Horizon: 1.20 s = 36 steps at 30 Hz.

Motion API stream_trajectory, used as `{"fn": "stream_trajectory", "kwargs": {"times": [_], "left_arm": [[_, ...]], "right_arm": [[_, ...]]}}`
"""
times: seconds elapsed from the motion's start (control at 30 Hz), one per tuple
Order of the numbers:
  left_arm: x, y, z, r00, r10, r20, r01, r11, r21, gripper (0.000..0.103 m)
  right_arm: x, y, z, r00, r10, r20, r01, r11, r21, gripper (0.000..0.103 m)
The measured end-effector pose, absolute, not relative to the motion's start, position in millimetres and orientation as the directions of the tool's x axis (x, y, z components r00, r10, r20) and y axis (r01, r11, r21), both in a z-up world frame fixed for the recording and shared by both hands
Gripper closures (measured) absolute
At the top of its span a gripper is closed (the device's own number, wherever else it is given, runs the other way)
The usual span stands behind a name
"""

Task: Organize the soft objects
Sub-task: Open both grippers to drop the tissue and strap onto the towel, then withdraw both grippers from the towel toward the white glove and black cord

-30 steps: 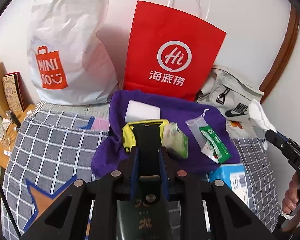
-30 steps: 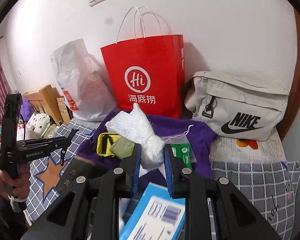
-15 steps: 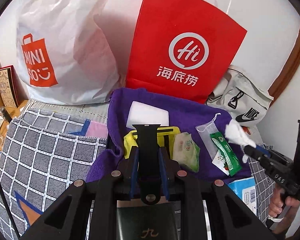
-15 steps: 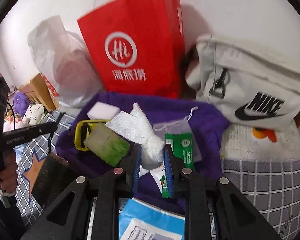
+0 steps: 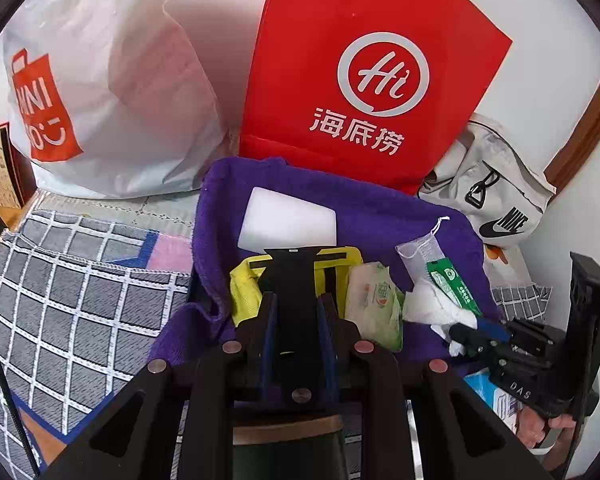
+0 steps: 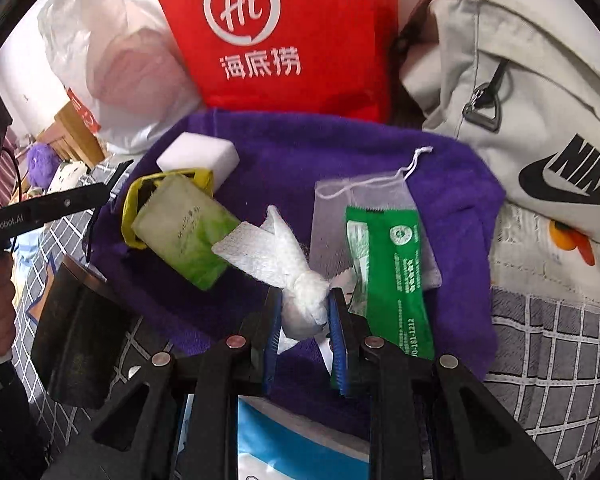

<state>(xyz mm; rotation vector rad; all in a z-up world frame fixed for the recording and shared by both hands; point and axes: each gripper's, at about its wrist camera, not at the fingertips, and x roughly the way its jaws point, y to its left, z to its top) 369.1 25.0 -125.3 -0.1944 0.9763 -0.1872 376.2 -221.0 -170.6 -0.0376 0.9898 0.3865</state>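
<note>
Here, red Hi bag (image 5: 364,80), MINISO bag (image 5: 100,80), Nike pouch (image 6: 520,100)

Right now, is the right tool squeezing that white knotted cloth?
Touching. The right wrist view shows the right tool pressing its blue pads on the white knotted cloth.

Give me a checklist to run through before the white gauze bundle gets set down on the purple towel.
1. Right tool grips the gauze bundle: ok, both pads press on its knot.
2. Bundle is over the purple towel: ok.
3. Free spot beneath: cannot tell; the bundle hangs between the tissue pack and the green sachet, with some bare towel near the tool.
4. Left tool out of the way: ok, it stands off to the side, shut on a flat black piece.
5. Bundle clear of the mesh pouch: cannot tell, its tail overlaps the pouch in the right wrist view.
</note>
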Motion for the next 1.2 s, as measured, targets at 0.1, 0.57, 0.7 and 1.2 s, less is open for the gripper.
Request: {"fn": "stream_trajectory", "kwargs": {"times": [0.1, 0.57, 0.7, 1.2], "left_arm": [[376, 22, -127, 0.545, -0.241, -0.803, 0.07, 0.967, -0.243, 0.083], [395, 7, -137, 0.531, -0.229, -0.816, 0.065, 0.971, -0.23, 0.083], [399, 5, -141, 0.521, -0.24, -0.819, 0.061, 0.968, -0.244, 0.083], [363, 19, -114, 0.533, -0.242, -0.811, 0.047, 0.965, -0.257, 0.072]], "right_arm": [[377, -224, -171, 0.484, 0.312, -0.818, -0.33, 0.93, 0.16, 0.075], [371, -230, -154, 0.515, 0.337, -0.788, -0.346, 0.923, 0.168, 0.048], [366, -230, -147, 0.527, 0.338, -0.78, -0.352, 0.922, 0.161, 0.048], [320, -210, -104, 0.587, 0.354, -0.728, -0.415, 0.904, 0.105, 0.048]]}}
